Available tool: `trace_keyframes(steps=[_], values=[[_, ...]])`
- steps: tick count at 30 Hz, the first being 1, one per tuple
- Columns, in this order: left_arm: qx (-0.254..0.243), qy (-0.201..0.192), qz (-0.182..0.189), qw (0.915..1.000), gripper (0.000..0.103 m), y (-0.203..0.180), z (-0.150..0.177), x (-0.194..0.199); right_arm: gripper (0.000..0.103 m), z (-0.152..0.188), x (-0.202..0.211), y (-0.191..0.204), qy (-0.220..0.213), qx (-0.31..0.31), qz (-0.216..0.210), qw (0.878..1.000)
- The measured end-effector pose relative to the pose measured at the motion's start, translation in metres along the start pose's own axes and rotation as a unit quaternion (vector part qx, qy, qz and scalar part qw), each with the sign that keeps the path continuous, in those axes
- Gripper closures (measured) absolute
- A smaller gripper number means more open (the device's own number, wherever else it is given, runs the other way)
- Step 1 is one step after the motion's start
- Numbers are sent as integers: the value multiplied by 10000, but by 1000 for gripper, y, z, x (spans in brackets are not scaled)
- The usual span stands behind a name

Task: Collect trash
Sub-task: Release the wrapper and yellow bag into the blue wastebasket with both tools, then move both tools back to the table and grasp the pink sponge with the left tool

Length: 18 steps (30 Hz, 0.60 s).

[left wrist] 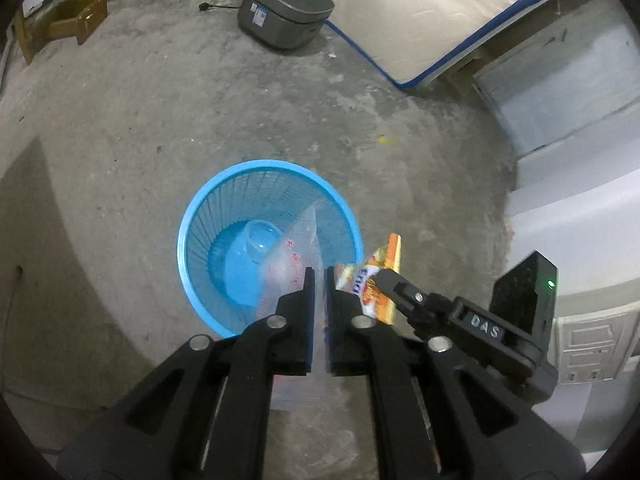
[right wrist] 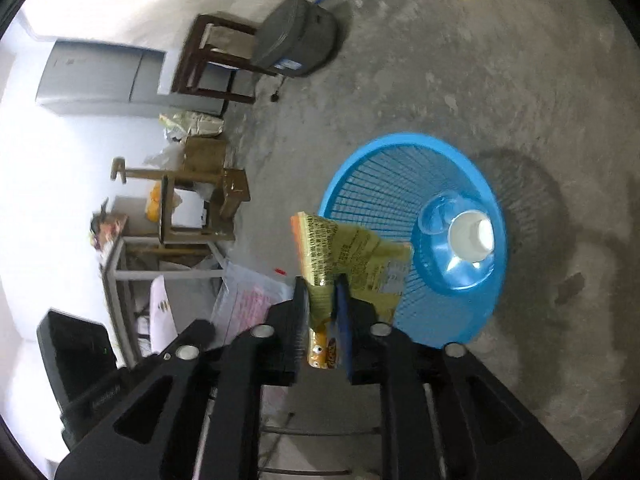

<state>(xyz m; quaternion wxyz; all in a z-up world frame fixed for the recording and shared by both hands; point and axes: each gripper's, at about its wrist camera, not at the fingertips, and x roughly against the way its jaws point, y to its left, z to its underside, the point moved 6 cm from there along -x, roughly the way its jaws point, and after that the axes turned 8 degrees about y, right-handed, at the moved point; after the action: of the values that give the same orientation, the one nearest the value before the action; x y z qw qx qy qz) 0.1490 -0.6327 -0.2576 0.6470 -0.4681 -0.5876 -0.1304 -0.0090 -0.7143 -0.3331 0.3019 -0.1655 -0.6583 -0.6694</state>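
A blue slatted basket [left wrist: 192, 216] stands on the concrete floor with a clear plastic bowl [left wrist: 260, 236] and a white cup [right wrist: 472, 236] in its bottom. My left gripper [left wrist: 319, 276] hangs over the basket's near rim. A thin clear plastic bag [left wrist: 296, 248] with red print stands in the narrow gap between its blue pads, which do not press it. To its right, my right gripper [left wrist: 384, 276] holds a crumpled orange and yellow snack wrapper [left wrist: 360, 280] beside the rim. In the right wrist view the wrapper [right wrist: 348, 248] fills the gap of the right gripper [right wrist: 322, 280].
A grey appliance [left wrist: 284, 8] with a cord sits on the floor beyond the basket. A mattress [left wrist: 420, 20] leans at the back right and white cabinets [left wrist: 560, 92] run along the right. Wooden stools [left wrist: 68, 20] and a dark chair [right wrist: 216, 60] stand at the left.
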Motion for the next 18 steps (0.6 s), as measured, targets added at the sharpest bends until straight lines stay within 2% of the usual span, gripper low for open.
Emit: trace_keyframes(steps=[1, 2, 4, 6, 10, 14, 18], values=[[12, 18, -146, 9999, 71, 4, -2, -10, 76, -5, -12, -13, 23, -219, 35, 9998], [27, 8, -247, 9997, 61, 4, -9, -14, 72, -7, -21, -22, 76, -307, 91, 9995], [24, 20, -361, 9993, 61, 9, -10, -21, 60, -10, -41, -39, 263, -484, 234, 9982], [31, 66, -334, 9994, 58, 8, -6, -20, 59, -8, -51, -56, 348, -683, 392, 9963], [-94, -128, -273, 9995, 53, -1, -5, 5, 47, -3, -45, -55, 261, -587, 314, 9974], [-202, -441, -155, 9987, 52, -18, -7, 45, 44, 5, -22, -41, 168, -340, 234, 9990], [-248, -683, -23, 9974, 49, -34, 5, 102, 39, 18, 7, -18, 109, -56, 76, 9999]])
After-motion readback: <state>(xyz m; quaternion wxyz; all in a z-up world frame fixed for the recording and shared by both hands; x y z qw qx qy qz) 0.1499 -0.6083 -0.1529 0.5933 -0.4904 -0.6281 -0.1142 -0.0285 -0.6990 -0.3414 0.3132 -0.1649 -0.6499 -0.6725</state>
